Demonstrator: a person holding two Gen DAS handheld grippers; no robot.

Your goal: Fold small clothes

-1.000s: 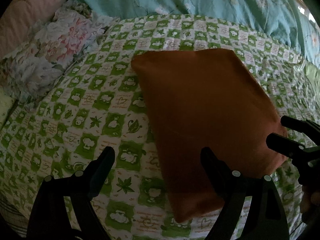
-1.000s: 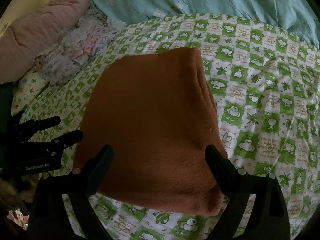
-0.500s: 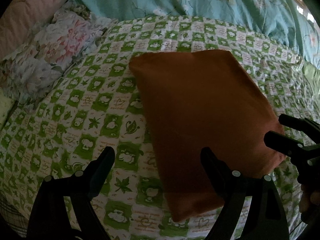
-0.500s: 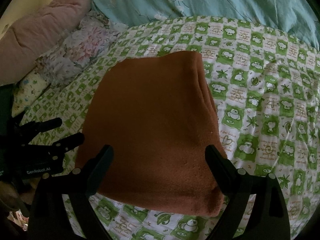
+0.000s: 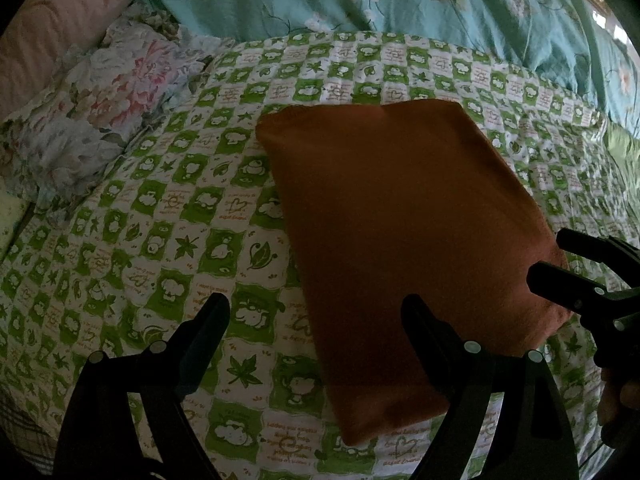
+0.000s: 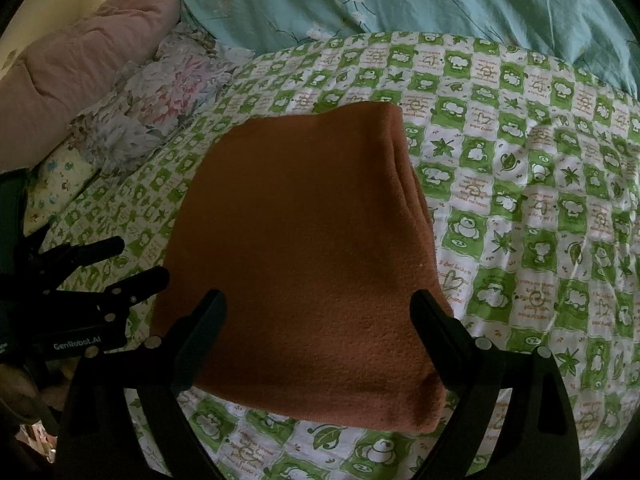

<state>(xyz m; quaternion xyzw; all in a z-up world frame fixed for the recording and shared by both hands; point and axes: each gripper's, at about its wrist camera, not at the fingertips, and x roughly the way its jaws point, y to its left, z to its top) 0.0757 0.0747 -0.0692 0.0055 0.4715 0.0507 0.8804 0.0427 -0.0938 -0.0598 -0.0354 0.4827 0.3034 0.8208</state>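
- The orange garment (image 6: 304, 248) is lying flat on the bed as a tidy rectangle, right on the green-and-white checked quilt (image 6: 540, 200). You can see stacked layers along its 3 o'clock edge in the right wrist view, so I'd say it's already been folded over at least once.
- Its long axis runs roughly 6 to 12 o'clock, away from both grippers, leaning a bit toward 11 in the left view.
- The right gripper (image 6: 318, 312) is the nearer one: jaws spread wide, holding nothing, and the near end of the cloth sits right between its fingers at 12 o'clock.
- The left gripper (image 5: 316, 316) is also released and empty. It's offset, so the garment lies off toward its 1 o'clock, with only its right finger over the cloth edge.
- My guess is another fold would mean grabbing that near short edge, and the right side is better lined up for it.
- Further out: a floral pillow (image 5: 100, 96) at 10 o'clock, a teal flowered duvet (image 5: 400, 4) across 12.
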